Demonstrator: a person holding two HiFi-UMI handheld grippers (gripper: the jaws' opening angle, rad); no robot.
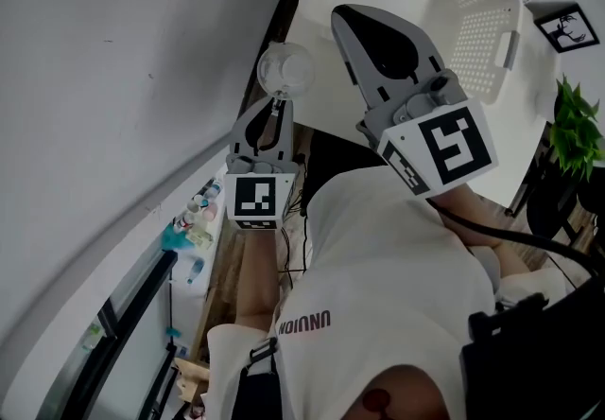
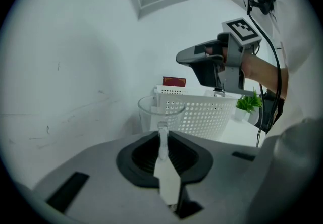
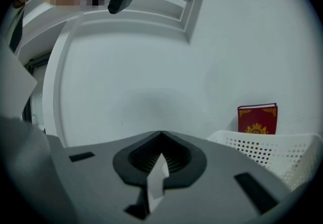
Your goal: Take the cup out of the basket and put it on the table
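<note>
the clear cup (image 1: 285, 69) is out of the basket (image 1: 477, 26), held up in the air by its handle. in the head view it sits at about 8 o'clock from the basket, over the left edge of the white table (image 1: 326, 111); whether its base touches the table i cannot tell. in the left gripper view the cup (image 2: 161, 112) stands upright, open mouth up, in front of the basket's (image 2: 204, 114) left corner.

the left gripper (image 1: 276, 108) is clamped on the cup's handle: in its own view the jaws (image 2: 162, 140) pinch the thin clear handle between them, with the cup's body just beyond the tips at 12 o'clock.

the right gripper (image 1: 348, 19) is at 3 o'clock from the cup in the head view, above the near left part of the basket. its jaws are pressed together with nothing between them, as the right gripper view (image 3: 161, 136) shows. the white perforated basket (image 3: 275, 150) lies at 4 o'clock in that view.

a red book (image 3: 258, 119) with gold trim stands against the wall behind the basket, at 12 o'clock from the basket's left corner in the left gripper view (image 2: 174, 81). a small green plant (image 1: 577, 130) is at 4 o'clock from the basket, and a black-framed picture (image 1: 567, 28) at 3 o'clock.
</note>
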